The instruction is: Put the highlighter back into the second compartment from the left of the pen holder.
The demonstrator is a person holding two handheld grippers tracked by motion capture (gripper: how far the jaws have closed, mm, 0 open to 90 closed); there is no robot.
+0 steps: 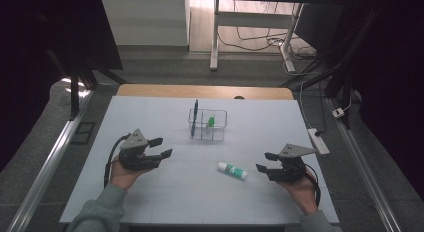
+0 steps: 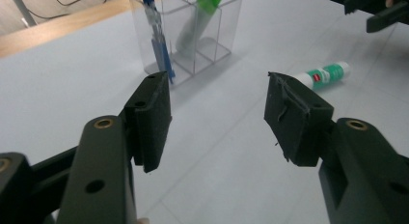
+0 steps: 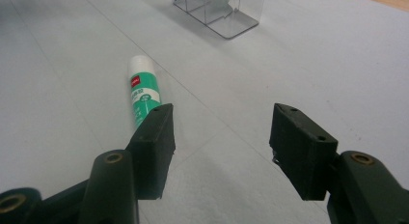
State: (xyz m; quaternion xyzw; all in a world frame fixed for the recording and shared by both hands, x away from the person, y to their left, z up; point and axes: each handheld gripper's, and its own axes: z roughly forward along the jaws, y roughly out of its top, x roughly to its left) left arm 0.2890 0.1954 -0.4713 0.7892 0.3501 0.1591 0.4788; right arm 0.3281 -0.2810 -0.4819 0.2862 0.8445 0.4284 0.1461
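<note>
Table (image 1: 165, 192), white gridded top. The work in hand looks like stowing stationery in the clear organizer (image 1: 218, 126), which stands upright near the far middle of the table.

Done, by my reading: two items already sit in the organizer. A blue pen (image 1: 194, 117) stands tilted in its left compartment; a green-capped item (image 1: 211, 122) leans in a compartment next to it, too small to identify.

Left to do: the glue stick (image 1: 232, 170) lies flat on the table, nearer the person than the organizer and well apart from it, white cap pointing left in the high view. Nothing touches it.

Left tongs (image 1: 163, 147): jaws partly apart, nothing between them, aimed toward the organizer.

Right tongs (image 1: 266, 161): jaws wide apart, empty, near the glue stick on its right, not touching it; in the right gripper view the stick lies just beyond the left jaw.

Judgement: roughly two-thirds through; one pick and one placement remain.
</note>
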